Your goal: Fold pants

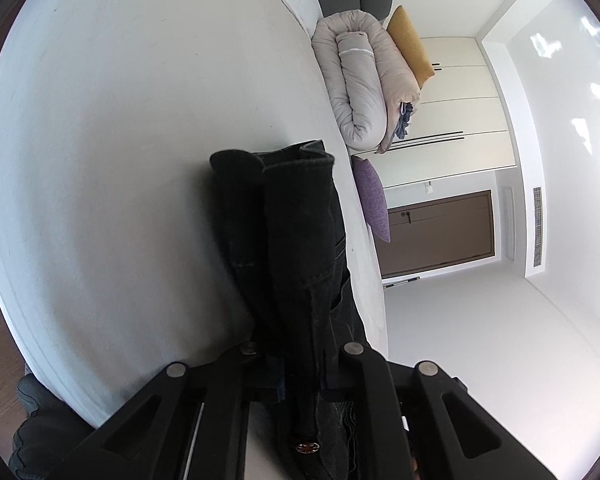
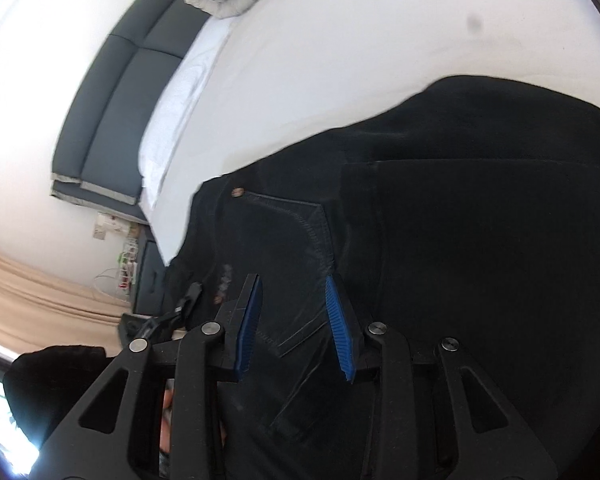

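The black pants [image 1: 296, 248] hang bunched over the white bed [image 1: 120, 140] in the left wrist view. My left gripper [image 1: 300, 364] is shut on the waistband, its fingers hidden by the cloth; a metal button [image 1: 307, 447] shows near the mount. In the right wrist view the pants [image 2: 460, 220] lie spread on the bed [image 2: 340, 40] with a stitched pocket [image 2: 300, 248] and a rivet [image 2: 237, 191]. My right gripper [image 2: 294, 280] is open, its blue pads [image 2: 250, 320] on either side of the pocket cloth, close over it.
A rolled grey duvet [image 1: 356, 92] lies at the bed's far edge with a yellow cushion [image 1: 410, 46] and a purple cushion [image 1: 374, 198]. A dark headboard [image 2: 112, 120] and a nightstand [image 2: 150, 280] stand beside the bed. A brown door [image 1: 440, 236] lies beyond.
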A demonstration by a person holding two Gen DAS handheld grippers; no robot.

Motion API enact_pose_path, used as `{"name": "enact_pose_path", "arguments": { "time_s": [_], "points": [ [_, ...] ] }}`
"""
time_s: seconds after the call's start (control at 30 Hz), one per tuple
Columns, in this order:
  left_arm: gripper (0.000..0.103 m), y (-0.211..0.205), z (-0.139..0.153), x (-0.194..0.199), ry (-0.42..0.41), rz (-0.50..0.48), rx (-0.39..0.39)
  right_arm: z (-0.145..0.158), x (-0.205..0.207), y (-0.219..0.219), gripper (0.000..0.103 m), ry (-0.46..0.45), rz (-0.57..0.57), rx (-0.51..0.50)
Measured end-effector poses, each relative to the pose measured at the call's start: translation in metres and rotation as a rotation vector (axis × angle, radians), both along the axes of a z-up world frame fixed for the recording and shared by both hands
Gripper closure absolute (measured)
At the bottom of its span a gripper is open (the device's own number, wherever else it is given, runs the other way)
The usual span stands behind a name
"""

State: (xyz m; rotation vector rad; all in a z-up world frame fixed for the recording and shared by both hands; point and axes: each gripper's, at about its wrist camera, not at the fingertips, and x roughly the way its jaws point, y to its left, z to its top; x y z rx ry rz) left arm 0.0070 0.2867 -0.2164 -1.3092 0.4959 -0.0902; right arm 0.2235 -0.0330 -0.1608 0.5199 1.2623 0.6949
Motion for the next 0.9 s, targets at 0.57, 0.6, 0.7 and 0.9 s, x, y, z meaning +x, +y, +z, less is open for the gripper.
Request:
{"name": "enact_pose_path", "arguments": {
  "time_s": [0.57,0.6,0.7,0.9],
  "points": [
    [0.093,-0.011,0.023,-0.003,-0.005,0.010,0.170,-0.022,-0.017,-0.018,0.060,-0.023,-0.114,0.163],
    [0.093,-0.014,0.030,-0.003,-0.001,0.009,0.217,-0.017,-0.023,-0.024,0.052,-0.040,-0.123,0.187],
    [0.093,-0.038,0.067,0.000,-0.004,-0.031,0.435,-0.009,-0.035,-0.040,0.041,-0.058,-0.142,0.220],
    [0.093,-0.148,0.145,0.008,-0.104,-0.228,0.927,-0.016,-0.041,-0.082,0.041,0.017,-0.193,0.365]
  ]
}}
